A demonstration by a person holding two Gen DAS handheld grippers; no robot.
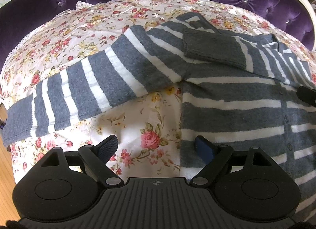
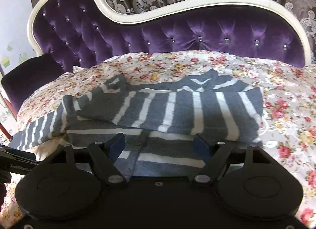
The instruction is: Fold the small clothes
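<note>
**Striped cardigan half folded on a floral-covered sofa**

Cardigan [image 1: 227,106], small, knitted in wide grey and white stripes, lies spread on a floral cover [image 1: 83,37] over a purple tufted sofa [image 2: 177,33]. It sits directly ahead of both sets of fingers, lying flat so its edges can be reached.

Left gripper [image 1: 156,147] hovers low with its fingers spread wide and holding nothing. One finger hangs over bare floral cloth, the other over the cardigan's side edge. Ahead and to the left of these fingers, the left sleeve [image 1: 75,98] stretches out straight, not yet folded in. This gripper seems placed to take that side next.

Right gripper [image 2: 160,146] also has its fingers wide apart and empty, poised over the button band [image 2: 141,150] at the front. Just beyond these fingers, the other sleeve [image 2: 177,108] lies folded across the chest, its plain grey cuff [image 1: 215,49] resting on the body.

Fabric looks soft and thick, likely to hold a fold without slipping. Small buttons run down the front.
</note>
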